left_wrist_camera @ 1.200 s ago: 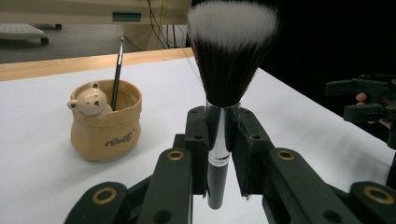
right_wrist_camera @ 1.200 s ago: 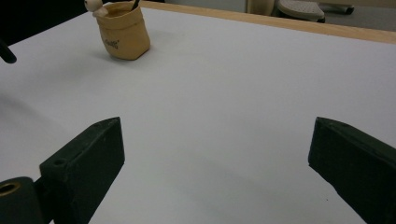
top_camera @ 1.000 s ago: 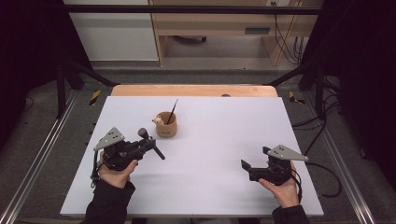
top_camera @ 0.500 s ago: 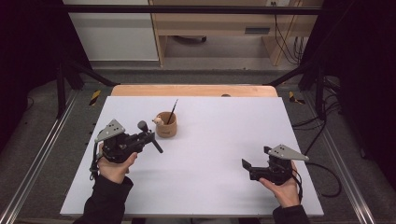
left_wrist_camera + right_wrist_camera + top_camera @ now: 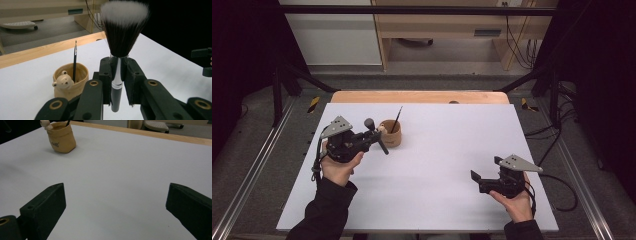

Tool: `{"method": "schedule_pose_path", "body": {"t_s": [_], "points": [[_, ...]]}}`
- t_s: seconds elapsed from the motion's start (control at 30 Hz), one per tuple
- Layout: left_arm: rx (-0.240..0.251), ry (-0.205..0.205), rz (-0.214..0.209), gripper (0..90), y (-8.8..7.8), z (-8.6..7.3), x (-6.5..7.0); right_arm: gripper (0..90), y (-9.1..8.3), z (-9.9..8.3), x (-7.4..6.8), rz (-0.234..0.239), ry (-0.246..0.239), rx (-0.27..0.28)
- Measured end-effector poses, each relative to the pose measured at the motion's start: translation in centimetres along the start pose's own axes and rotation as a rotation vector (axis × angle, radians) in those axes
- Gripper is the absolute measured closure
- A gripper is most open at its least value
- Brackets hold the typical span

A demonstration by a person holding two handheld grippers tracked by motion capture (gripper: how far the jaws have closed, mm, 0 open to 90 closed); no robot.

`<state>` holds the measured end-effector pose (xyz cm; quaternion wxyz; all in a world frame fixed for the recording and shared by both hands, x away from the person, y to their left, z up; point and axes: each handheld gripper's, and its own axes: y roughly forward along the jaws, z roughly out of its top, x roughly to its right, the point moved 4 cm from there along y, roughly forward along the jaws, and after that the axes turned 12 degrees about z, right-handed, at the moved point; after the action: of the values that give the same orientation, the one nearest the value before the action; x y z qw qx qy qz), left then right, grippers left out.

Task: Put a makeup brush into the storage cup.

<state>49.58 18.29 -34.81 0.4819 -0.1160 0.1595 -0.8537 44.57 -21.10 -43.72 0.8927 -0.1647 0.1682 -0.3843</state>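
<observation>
Here the left gripper (image 5: 374, 137) has its jaws closed on a makeup brush (image 5: 120, 50), clamping the silver collar and black handle between the two pads. In the left gripper view the brush stands upright between the jaws: the dark, white-tipped bristles spread out above the pads, and the end of the handle hangs just below them. In the high view the brush (image 5: 377, 135) lies crosswise in the jaws, with the bristle end on the far side and the handle slanting back toward the near edge of the table (image 5: 452, 150).

A small tan cup (image 5: 390, 133) stands just ahead of the left jaws, near them but not touching. It carries a little bear figure (image 5: 61, 81) on its rim (facing the left gripper) and holds a thin black brush (image 5: 75, 61) that leans upright inside it.

The right gripper (image 5: 484, 176) has its jaws wide apart with nothing between them; in the right gripper view bare white table (image 5: 120, 185) shows between the two pads. The cup (image 5: 61, 137) sits well ahead of these jaws and off to their left side. The right gripper is well apart from the left one.
</observation>
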Motion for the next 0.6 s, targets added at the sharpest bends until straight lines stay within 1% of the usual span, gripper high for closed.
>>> {"method": "schedule_pose_path", "body": {"t_s": [0.17,0.43,0.6], "points": [[-0.009,0.007,0.003,76.9,0.8,0.7,0.0,3.2,0.0,0.1,-0.1,0.004,-0.003,0.003],[-0.012,0.007,0.008,76.9,1.8,1.6,0.0,3.2,-0.1,0.1,-0.1,0.001,-0.006,0.006],[-0.014,0.003,0.020,76.9,2.3,2.1,-0.1,3.3,0.0,0.2,-0.1,0.004,-0.008,0.005]]}}
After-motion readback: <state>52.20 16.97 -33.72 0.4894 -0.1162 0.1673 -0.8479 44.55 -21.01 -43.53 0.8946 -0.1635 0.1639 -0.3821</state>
